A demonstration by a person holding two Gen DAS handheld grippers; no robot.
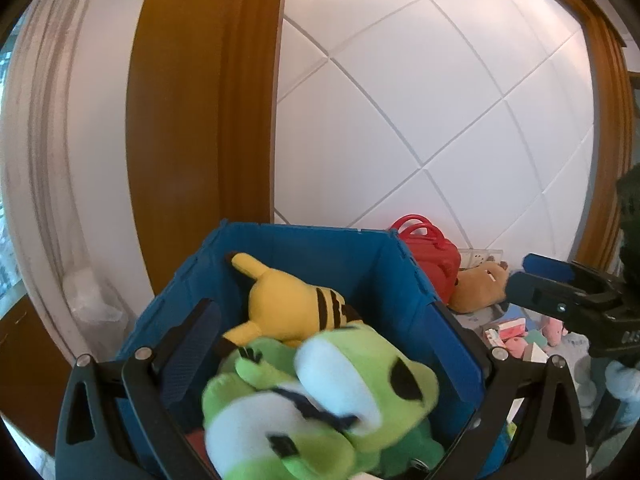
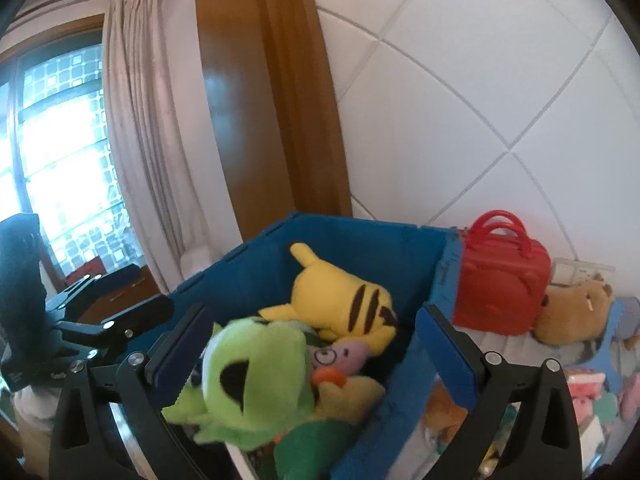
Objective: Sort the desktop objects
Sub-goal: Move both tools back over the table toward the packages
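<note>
A blue bin (image 2: pixel 352 240) holds a yellow striped plush (image 2: pixel 344 300), a green frog plush (image 2: pixel 256 376) on top and a small purple plush (image 2: pixel 344 356) between them.

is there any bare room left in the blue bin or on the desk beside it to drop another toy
Inside the blue bin, the back corner behind the yellow plush shows bare wall and looks free. The front is crowded: the green frog plush is piled on other toys. On the desk, the red case, brown plush and small clutter leave little open surface.
</note>
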